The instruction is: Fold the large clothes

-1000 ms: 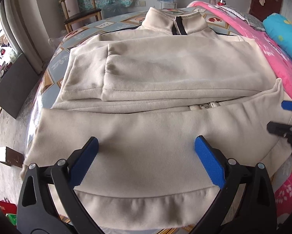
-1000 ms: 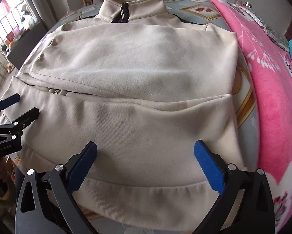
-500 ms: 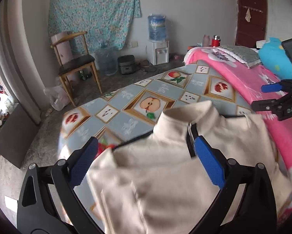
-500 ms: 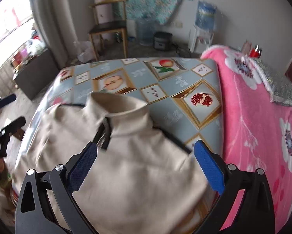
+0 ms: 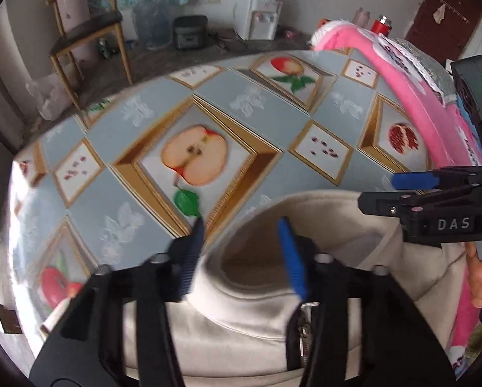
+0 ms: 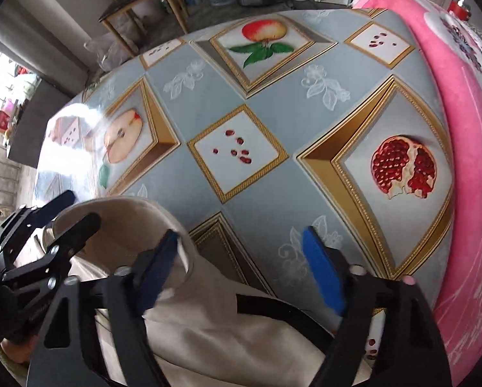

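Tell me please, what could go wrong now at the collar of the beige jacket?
1. The left gripper is closing across the collar; it may pinch one layer only.
2. The right gripper closes mostly over bare tablecloth, so it might miss the jacket.

Beige garment [image 5: 247, 319]; grey-blue tablecloth [image 6: 273, 103] with gold-framed fruit pictures; pink, seemingly flowered blanket [image 6: 466, 148].

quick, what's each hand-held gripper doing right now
Left hand-held gripper: jaws closing around the cream collar, not yet pinching it.
Right hand-held gripper: jaws closing over the garment's shoulder, nothing gripped yet.
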A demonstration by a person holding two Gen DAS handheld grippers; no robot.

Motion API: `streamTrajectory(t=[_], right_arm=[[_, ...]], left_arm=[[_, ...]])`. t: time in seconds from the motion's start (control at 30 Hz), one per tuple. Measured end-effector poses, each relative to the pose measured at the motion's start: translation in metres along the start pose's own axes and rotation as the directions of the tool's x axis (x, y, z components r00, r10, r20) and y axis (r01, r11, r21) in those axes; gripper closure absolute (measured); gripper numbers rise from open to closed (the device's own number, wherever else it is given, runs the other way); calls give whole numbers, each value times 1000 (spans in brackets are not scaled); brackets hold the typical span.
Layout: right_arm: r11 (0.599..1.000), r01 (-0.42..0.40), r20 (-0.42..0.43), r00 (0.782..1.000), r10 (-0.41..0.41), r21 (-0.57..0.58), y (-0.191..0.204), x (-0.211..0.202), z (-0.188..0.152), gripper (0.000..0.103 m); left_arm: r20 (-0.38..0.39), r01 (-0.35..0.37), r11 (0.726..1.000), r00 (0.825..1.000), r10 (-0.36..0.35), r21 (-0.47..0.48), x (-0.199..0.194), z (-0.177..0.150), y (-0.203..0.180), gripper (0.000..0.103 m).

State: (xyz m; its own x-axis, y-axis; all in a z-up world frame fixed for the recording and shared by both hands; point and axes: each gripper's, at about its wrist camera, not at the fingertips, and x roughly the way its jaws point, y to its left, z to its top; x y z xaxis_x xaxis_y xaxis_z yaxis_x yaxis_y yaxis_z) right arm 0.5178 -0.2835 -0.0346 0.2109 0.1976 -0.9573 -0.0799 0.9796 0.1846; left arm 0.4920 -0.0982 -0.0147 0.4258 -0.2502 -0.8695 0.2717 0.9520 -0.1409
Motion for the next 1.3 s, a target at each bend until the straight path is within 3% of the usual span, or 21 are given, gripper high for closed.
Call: streamTrajectory(t=[0.1,0.13,0.27,0.37,0.57,0.67,0.7,0.73,0.8,0.83,1.0,1.13,1.2,1.3], right_arm=[[996,-26,36,999,29,-80,15,-20,-16,83],[994,-25,50,998,31,-109,20,-26,-23,94],[964,38,130,992,-3,-265,47,-56,-64,96],[932,119,158,985,-68,-341,58,-57,-92,96],[887,199,118,979,-165,-416,60,-22,-133,96],[874,195,118,980,-158,-445,60,-32,-143,92],[873,199,122,979,-160,-445,60,-39,-143,87],[875,189,126,981,-148,-446,58,-47,-142,69],[879,150,171,982,-79,-452,57,-76,-143,50],[881,126,194,980,-40,-455,58,-89,-140,49],[932,18,227,971,69,-362,66,-101,-106,50],[964,-72,148,982,113,-256,74,-59,-70,79],[964,-147,75,983,168,-222,77,-33,-62,86],[945,-206,1,977,213,-256,89,-15,-78,90]], left_arm=[[34,25,998,999,-28,64,-15,-9,-5,94],[42,37,995,998,-40,88,-21,-13,-6,94],[84,82,970,991,-103,227,-52,-39,-12,94],[86,86,942,989,-120,325,-63,-67,-18,95],[15,73,912,996,-87,403,-43,-111,-21,96],[32,60,893,996,-83,446,-42,-123,-23,96],[36,58,889,996,-83,453,-42,-124,-22,96],[39,58,886,996,-85,460,-43,-125,-22,96],[50,56,878,995,-90,476,-45,-126,-21,96],[58,55,873,994,-95,485,-47,-127,-21,96],[100,52,826,986,-130,562,-61,-135,-27,96],[99,21,777,989,-106,629,-65,-146,-35,96],[97,23,771,989,-110,636,-69,-150,-33,96],[93,51,779,986,-138,625,-77,-151,-26,96]])
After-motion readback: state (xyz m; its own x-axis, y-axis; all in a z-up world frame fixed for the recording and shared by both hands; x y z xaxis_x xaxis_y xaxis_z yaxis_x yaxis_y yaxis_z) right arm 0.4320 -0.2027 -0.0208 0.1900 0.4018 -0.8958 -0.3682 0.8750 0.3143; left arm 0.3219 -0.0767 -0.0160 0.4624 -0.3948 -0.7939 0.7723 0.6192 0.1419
